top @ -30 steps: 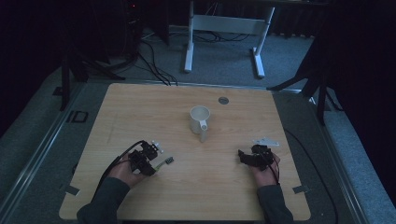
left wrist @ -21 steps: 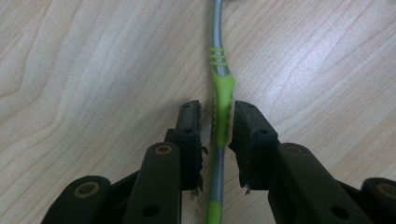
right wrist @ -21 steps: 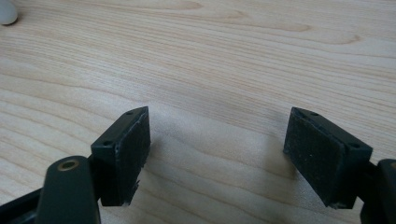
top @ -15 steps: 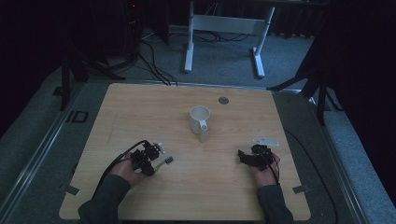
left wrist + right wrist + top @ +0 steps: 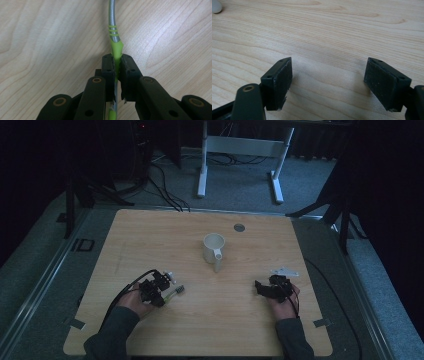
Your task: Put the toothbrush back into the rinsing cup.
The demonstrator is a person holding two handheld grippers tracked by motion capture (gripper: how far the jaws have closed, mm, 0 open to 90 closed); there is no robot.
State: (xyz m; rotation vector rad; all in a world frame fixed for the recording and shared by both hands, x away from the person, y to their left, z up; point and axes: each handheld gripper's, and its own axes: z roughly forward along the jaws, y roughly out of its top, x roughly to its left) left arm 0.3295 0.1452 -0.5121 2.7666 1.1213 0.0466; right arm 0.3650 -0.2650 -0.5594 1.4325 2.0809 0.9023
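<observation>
White mug (image 5: 213, 248) stood upright mid-counter (image 5: 150, 235), handle toward the person; inside looked empty, tho dim light made it hard to tell. Left tool (image 5: 116, 65) was pinching a green-handled utensil (image 5: 115, 43) w/ metal shaft, which ran forward from btwn the jaws, low over the wood. Right tool (image 5: 328, 80) was spread wide, nothing btwn jaws, near counter's right edge, well apart from the mug.

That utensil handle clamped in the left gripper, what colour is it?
The handle is lime green with a silver metal stem, clearest in the left gripper view.
</observation>
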